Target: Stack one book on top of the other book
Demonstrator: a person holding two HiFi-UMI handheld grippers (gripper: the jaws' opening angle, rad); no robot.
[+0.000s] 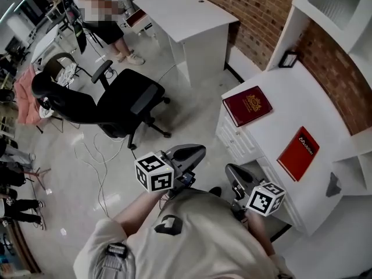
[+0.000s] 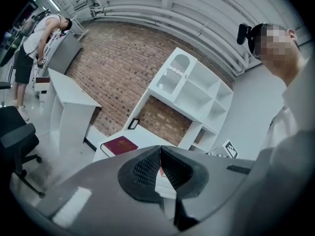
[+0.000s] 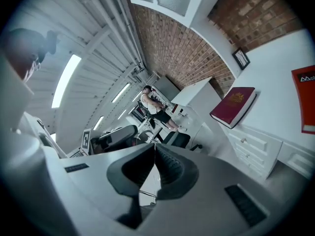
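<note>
Approach step, as judged: the left gripper (image 1: 196, 151) and right gripper (image 1: 232, 171) sit at lower centre of the head view, short of the white desk (image 1: 273, 92) — each with jaws pressed together and nothing between them. The dark maroon hardcover book (image 1: 248, 105) lies right of centre at the desk's edge, and the thin bright red book (image 1: 299, 153) lies well apart, further right. The next move calls for opening one pair of jaws and clamping one book's edge.

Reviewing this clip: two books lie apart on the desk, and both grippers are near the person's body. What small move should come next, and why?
Probably reach the right gripper toward the bright red book, opening its jaws. It and the left gripper are shut, empty and short of the white desk, where that book and the dark red book lie flat and apart: nothing is stacked yet.
</note>
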